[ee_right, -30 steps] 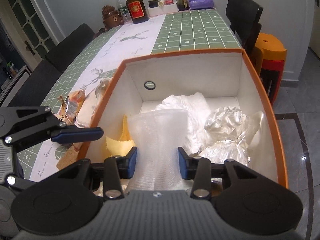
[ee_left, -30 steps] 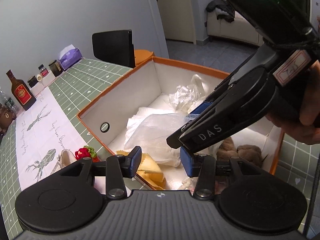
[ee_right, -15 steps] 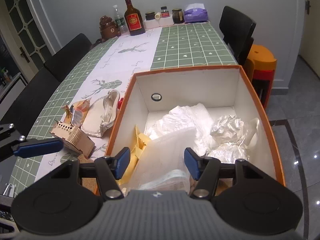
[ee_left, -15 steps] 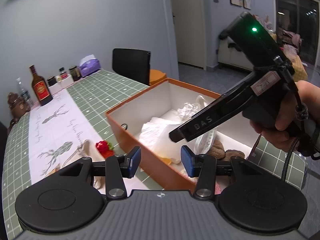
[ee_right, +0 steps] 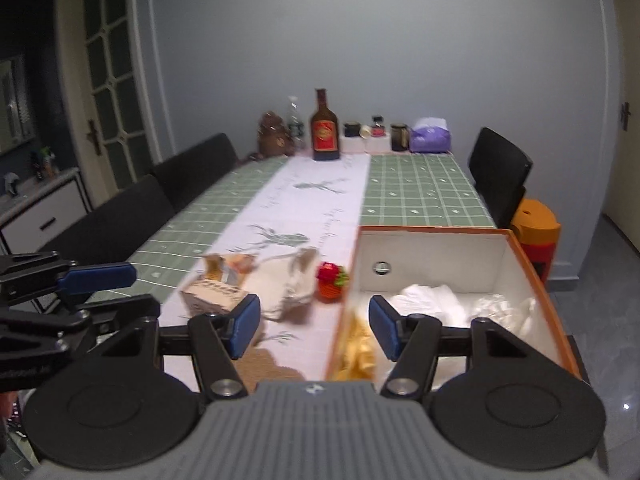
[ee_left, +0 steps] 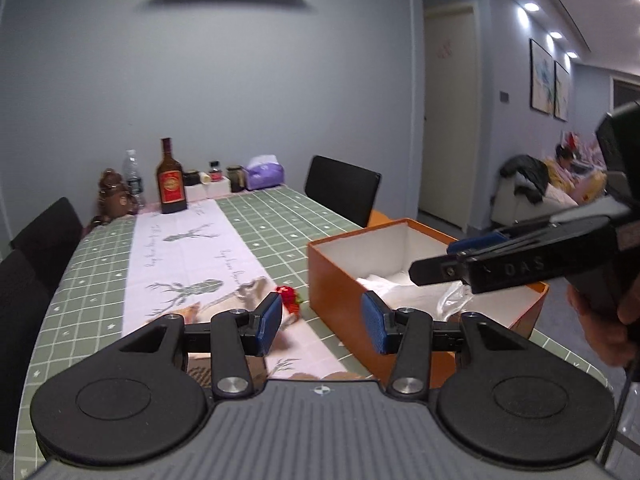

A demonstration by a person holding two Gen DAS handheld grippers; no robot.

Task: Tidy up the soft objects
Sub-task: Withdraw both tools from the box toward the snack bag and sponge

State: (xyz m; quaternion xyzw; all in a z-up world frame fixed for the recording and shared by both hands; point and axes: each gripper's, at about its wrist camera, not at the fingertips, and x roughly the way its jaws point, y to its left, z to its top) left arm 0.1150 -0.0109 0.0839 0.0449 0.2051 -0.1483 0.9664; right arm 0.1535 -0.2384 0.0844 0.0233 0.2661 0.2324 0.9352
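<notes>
**Both claws open and level above the table's near end**

The left claw (ee_left: 322, 322) is held level, pads spread, gripping nothing, aimed along the table (ee_left: 100, 248) past the orange box's (ee_left: 340, 280) left wall. The right claw (ee_right: 314, 326) is likewise wide open and empty, straddling that box's (ee_right: 540, 276) left rim. Inside the box lie white soft wrappings (ee_right: 428, 300) and a yellow cloth (ee_right: 358, 344). Left of it on the runner (ee_right: 312, 200) sit a red-green knitted toy (ee_right: 331, 276) and a cream pouch (ee_right: 280, 284).

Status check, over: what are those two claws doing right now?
Left gripper open, empty. Right gripper open, empty. Orange box holds soft wrappings. Red flower outside box.
</notes>
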